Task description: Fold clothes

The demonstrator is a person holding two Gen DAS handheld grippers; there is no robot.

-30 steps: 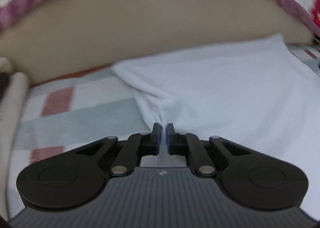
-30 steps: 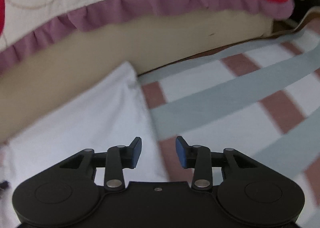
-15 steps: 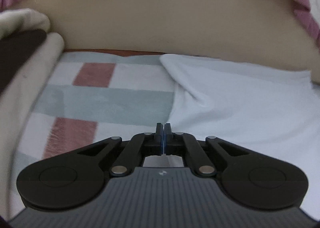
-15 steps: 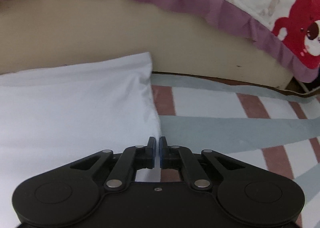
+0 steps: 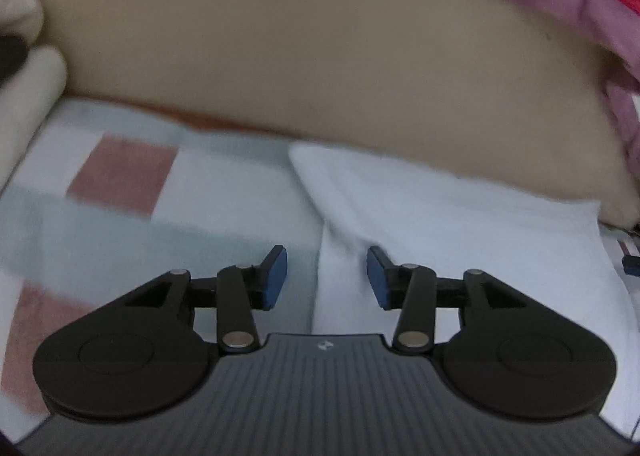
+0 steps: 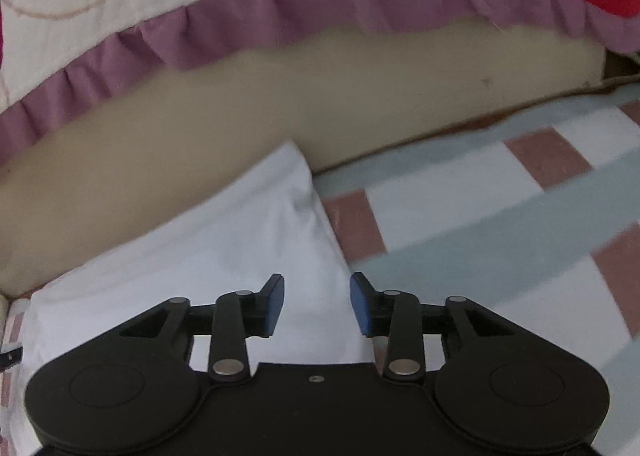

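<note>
A white garment [image 5: 460, 232] lies flat on a checked sheet, its far edge against a beige bed base. In the left wrist view its left edge runs between the blue pads of my left gripper [image 5: 326, 276], whose jaws are opening and do not press the cloth. In the right wrist view the white garment [image 6: 208, 260] ends at its right edge, which passes between the blue pads of my right gripper [image 6: 316, 302]. Those jaws are opening too, with no pad pressing the fabric.
The checked sheet [image 6: 500, 224] of grey, white and dull-red squares spreads right of the garment and, as the checked sheet [image 5: 120, 216], left of it. A beige bed base [image 5: 320, 56] rises behind, under a purple-frilled quilt [image 6: 240, 28]. A cream roll of fabric [image 5: 28, 104] lies far left.
Both grippers were shut half a second ago and now stand apart. The left had been pinching the garment's edge a second ago. Both views have shifted sideways along the garment.
</note>
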